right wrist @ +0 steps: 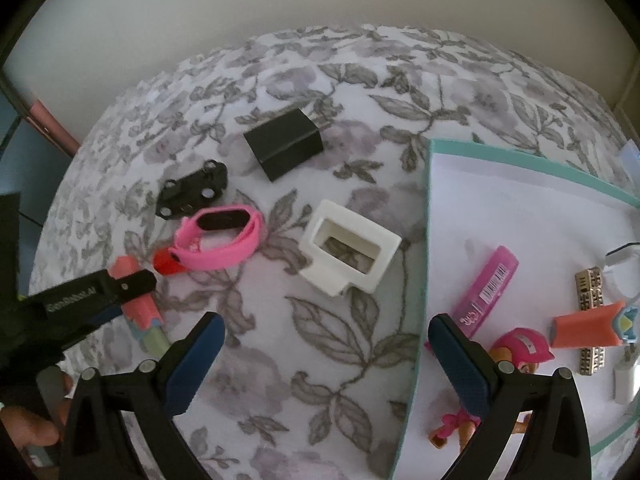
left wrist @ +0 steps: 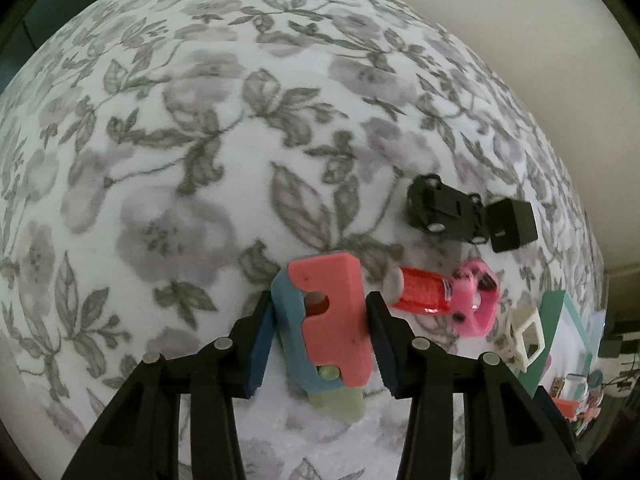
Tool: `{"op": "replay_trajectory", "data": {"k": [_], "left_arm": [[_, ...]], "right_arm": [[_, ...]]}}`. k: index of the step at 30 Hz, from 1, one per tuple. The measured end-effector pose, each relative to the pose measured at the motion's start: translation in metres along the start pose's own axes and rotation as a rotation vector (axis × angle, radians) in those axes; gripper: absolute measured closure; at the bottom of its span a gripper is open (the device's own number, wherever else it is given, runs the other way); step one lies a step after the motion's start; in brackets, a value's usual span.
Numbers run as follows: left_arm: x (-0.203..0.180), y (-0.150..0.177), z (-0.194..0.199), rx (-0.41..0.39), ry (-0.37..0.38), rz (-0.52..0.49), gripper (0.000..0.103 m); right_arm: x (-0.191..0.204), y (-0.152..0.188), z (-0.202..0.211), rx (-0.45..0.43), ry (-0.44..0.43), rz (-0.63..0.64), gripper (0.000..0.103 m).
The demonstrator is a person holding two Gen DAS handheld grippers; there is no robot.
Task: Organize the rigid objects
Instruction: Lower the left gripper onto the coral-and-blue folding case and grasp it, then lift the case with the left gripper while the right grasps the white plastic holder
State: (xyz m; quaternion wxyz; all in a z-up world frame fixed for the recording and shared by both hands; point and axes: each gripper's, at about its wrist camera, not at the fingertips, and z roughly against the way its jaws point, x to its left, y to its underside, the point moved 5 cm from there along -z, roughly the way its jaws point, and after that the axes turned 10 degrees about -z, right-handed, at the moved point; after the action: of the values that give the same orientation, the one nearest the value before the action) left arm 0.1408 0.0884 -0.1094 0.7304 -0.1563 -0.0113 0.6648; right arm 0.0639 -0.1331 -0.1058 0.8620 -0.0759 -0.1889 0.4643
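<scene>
My left gripper is shut on a flat layered piece of pink, blue and pale green; both blue pads press its sides. The right wrist view shows that gripper at the left with the piece in it. Beyond it on the flowered bedcover lie a red tube, a pink wristband, a black toy car and a black box. My right gripper hangs open over the cover beside a teal-rimmed white tray, with nothing between its fingers.
A white hollow frame lies left of the tray. In the tray are a pink tube, a small toy figure, an orange piece and several other small things. A hand shows at the lower left. A pale wall stands behind the bed.
</scene>
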Motion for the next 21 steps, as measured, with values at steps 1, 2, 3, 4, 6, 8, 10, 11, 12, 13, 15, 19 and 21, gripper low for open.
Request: {"op": "replay_trajectory", "data": {"k": [1, 2, 3, 4, 6, 8, 10, 11, 12, 13, 15, 19, 21], "left_arm": [[0.003, 0.000, 0.000, -0.001, 0.004, 0.005, 0.057], [0.007, -0.001, 0.001, -0.003, 0.009, 0.013, 0.057], [0.011, -0.002, 0.001, -0.005, 0.014, 0.018, 0.057], [0.019, -0.003, 0.003, -0.007, 0.016, 0.022, 0.057], [0.023, -0.006, 0.001, -0.012, 0.015, 0.032, 0.057], [0.028, -0.007, 0.002, -0.014, 0.014, 0.037, 0.057], [0.029, -0.007, 0.001, -0.015, 0.016, 0.040, 0.057], [0.032, -0.008, 0.003, -0.015, 0.016, 0.041, 0.057], [0.033, -0.009, 0.003, -0.016, 0.015, 0.041, 0.057], [0.035, -0.011, 0.003, -0.015, 0.012, 0.039, 0.057], [0.028, -0.016, -0.001, -0.016, 0.005, 0.038, 0.057], [0.028, -0.021, -0.001, -0.019, 0.001, 0.037, 0.057], [0.022, -0.024, -0.005, -0.020, -0.006, 0.029, 0.057]], "right_arm": [[0.000, -0.002, 0.000, 0.002, -0.006, -0.010, 0.000], [0.000, -0.003, 0.000, 0.000, -0.008, -0.016, 0.000], [-0.001, -0.006, 0.000, -0.003, -0.014, -0.025, 0.000], [-0.001, -0.008, -0.001, -0.005, -0.017, -0.034, 0.000], [-0.002, -0.010, -0.002, -0.006, -0.024, -0.048, 0.000], [-0.004, -0.013, -0.003, -0.007, -0.032, -0.068, 0.000], [-0.005, -0.017, -0.002, -0.012, -0.043, -0.090, 0.000], [-0.005, -0.019, -0.002, -0.016, -0.047, -0.095, 0.000], [-0.005, -0.021, -0.001, -0.021, -0.048, -0.098, 0.000], [-0.004, -0.024, 0.002, -0.034, -0.053, -0.101, 0.000], [0.001, -0.029, 0.008, -0.052, -0.065, -0.094, 0.000], [0.013, -0.039, 0.024, -0.097, -0.085, -0.055, 0.000], [0.018, -0.042, 0.026, -0.100, -0.098, -0.038, 0.000]]}}
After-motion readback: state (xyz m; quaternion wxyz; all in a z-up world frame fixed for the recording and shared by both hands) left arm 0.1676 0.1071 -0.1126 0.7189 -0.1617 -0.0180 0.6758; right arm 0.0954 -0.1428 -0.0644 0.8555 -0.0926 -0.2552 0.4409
